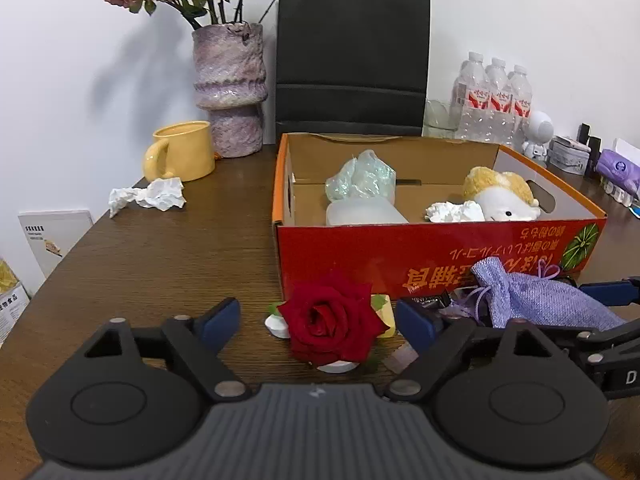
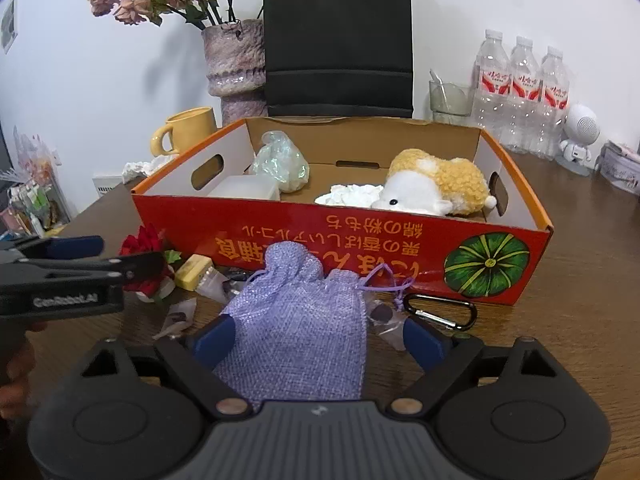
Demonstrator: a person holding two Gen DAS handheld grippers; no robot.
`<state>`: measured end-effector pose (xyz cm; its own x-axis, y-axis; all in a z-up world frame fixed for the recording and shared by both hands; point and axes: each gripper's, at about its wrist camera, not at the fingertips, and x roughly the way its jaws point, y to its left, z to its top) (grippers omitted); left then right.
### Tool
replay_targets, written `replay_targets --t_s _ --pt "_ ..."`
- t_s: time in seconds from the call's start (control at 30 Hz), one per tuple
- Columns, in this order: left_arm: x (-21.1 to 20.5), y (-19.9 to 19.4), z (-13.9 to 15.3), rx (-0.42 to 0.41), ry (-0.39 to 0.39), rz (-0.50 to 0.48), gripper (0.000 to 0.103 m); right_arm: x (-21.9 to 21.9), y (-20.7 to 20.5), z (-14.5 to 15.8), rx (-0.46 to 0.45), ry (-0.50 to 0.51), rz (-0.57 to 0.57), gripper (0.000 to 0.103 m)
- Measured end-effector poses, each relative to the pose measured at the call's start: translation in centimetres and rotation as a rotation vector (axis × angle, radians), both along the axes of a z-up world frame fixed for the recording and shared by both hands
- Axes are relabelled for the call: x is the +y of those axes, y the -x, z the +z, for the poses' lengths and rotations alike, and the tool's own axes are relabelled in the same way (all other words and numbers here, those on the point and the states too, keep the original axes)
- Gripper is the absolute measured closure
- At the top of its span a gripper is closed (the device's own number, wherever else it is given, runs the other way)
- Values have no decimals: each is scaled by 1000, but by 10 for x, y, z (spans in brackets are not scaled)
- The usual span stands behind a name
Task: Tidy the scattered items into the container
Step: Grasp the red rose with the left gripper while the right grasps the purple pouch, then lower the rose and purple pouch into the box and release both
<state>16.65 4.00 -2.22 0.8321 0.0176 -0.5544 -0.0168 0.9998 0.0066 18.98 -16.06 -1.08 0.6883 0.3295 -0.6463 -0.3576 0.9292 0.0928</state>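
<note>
The red cardboard box point(image 1: 436, 252) stands open on the wooden table and holds a plush toy point(image 1: 500, 196), a crumpled tissue point(image 1: 454, 212), a pale green bag point(image 1: 362, 178) and a white container point(image 1: 364, 212). A red rose point(image 1: 330, 320) lies in front of the box, between the open fingers of my left gripper point(image 1: 320, 320). A purple cloth pouch point(image 2: 296, 328) lies between the open fingers of my right gripper point(image 2: 318, 338). The box point(image 2: 340, 240) and rose point(image 2: 146, 244) also show in the right wrist view. A black carabiner point(image 2: 440, 310) lies by the box.
A crumpled tissue point(image 1: 150, 196) lies at the left near a yellow mug point(image 1: 180, 156) and a purple vase point(image 1: 230, 88). A black paper bag point(image 1: 352, 60) stands behind the box. Water bottles point(image 1: 492, 96) stand at the back right. A yellow block point(image 2: 194, 272) and wrappers lie by the rose.
</note>
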Motion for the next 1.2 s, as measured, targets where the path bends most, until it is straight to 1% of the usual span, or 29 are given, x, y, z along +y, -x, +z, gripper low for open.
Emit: replay_targets --t_s 0.13,0.23,0.33,0.37,0.4,0.43,0.5,0.53,0.57,0.6,0.67,0.7,0.87,1.07,1.2 --pt "-1 -6 -4 8 -15 22 20 -1 1 -1 4 -15 9 18" --pt "-1 -8 -6 8 -16 27 21 -3 0 -1 12 -28 19 26" --pt "-1 -7 -6 3 -16 26 24 -4 1 -2 16 -45 31 39" --pt "-1 -7 -6 3 -13 23 25 -5 2 -1 17 -53 35 45" --pt "0 -7 -6 3 -12 23 25 -5 2 -1 18 -57 36 48" --pt "0 -6 -6 3 -11 21 28 -6 3 -1 15 -59 35 50" --pt "1 -6 -6 4 -3 11 39 -7 4 0 10 -68 38 66" --pt "1 -5 -6 4 3 5 48 -7 5 1 8 -80 42 70" --pt "2 -5 -6 5 8 -1 51 -8 5 1 7 -90 47 79" --pt "2 -4 -5 4 12 -5 53 -9 6 2 6 -97 52 84" --pt "4 0 -4 -6 21 -9 62 -10 9 3 -3 -111 59 87" --pt "6 2 -3 -10 30 -8 63 -11 9 4 -7 -115 55 88" --pt "22 8 2 -26 107 21 67 -21 11 6 -9 -174 56 92" --pt "31 17 9 -64 153 21 71 -29 13 10 -21 -218 54 94" --pt "32 22 9 -77 170 21 71 -34 16 13 -37 -242 55 95"
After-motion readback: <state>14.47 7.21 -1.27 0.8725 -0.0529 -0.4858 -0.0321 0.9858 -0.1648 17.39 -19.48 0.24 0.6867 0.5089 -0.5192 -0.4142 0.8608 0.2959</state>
